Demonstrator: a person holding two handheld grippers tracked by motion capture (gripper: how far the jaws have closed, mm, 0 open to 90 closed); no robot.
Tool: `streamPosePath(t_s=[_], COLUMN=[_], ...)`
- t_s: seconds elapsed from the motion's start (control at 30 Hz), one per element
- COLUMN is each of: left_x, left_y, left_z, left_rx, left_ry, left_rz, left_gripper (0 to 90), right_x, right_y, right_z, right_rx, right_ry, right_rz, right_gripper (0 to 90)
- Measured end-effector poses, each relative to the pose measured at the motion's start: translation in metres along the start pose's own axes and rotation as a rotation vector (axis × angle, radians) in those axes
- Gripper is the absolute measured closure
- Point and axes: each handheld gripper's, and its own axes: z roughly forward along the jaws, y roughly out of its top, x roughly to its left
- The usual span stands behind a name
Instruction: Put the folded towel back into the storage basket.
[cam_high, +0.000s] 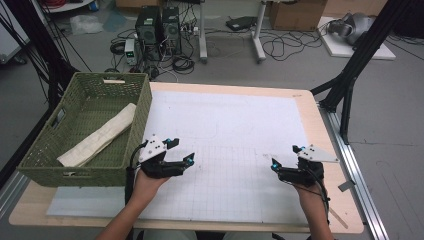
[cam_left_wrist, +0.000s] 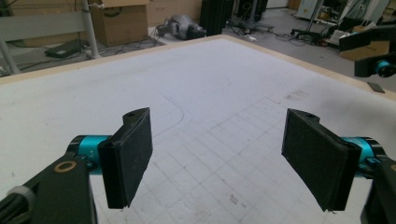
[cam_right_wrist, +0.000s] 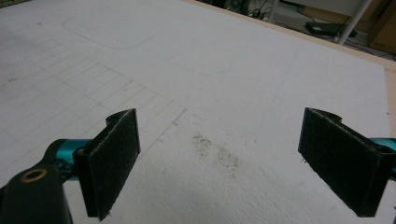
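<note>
My left gripper (cam_high: 181, 150) rests low over the white gridded mat (cam_high: 225, 125), just right of a green woven basket (cam_high: 143, 107). It is open, and in the left gripper view (cam_left_wrist: 219, 154) its black pads (cam_left_wrist: 133, 154) stand wide apart over bare mat. My right gripper (cam_high: 285, 156) sits near the mat's right side, also open. The right gripper view (cam_right_wrist: 224, 158) has nothing between its pads (cam_right_wrist: 114, 161). A folded cream cloth (cam_high: 100, 135) lies diagonally inside the basket, apart from both grippers.
The basket takes up the table's left end. A dark smudge (cam_right_wrist: 217, 151) marks the mat ahead of the right gripper. Black stand legs (cam_high: 350, 80) rise beside the table's right edge. Computer towers (cam_high: 159, 27), cables and boxes lie on the floor beyond.
</note>
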Motion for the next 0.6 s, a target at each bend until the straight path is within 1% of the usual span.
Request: streamPosePath(t_s=[0.07,0.13,0.27,0.4,0.6], left_x=[0.0021,0.0020,0.0017,0.0015,0.0030], left_y=[-0.0042,-0.0061,-0.0089,-0.0108,-0.0115], left_z=[0.0000,-0.0009,-0.0012,-0.0014,-0.0017], left_rx=[0.007,0.006,0.011,0.018,0.019], left_ry=[0.002,0.000,-0.006,-0.006,-0.002], left_rz=[-0.013,-0.016,-0.009,-0.009,-0.012], left_gripper=[24.9,24.9,24.9,24.9,24.9], right_x=[-0.0004,-0.0002,0.0017,0.0034,0.0036], right_y=[-0.0009,-0.0009,0.0008,0.0014,0.0009], right_z=[-0.0017,-0.0031,-0.0040,-0.0018,-0.0009], right_rx=[-0.003,-0.009,-0.016,-0.014,-0.012], right_ry=[-0.002,-0.007,-0.019,-0.018,-0.012], right_rz=[0.012,0.015,0.012,0.006,0.015], right_gripper=[12.1,12.1,12.1,12.1,12.1])
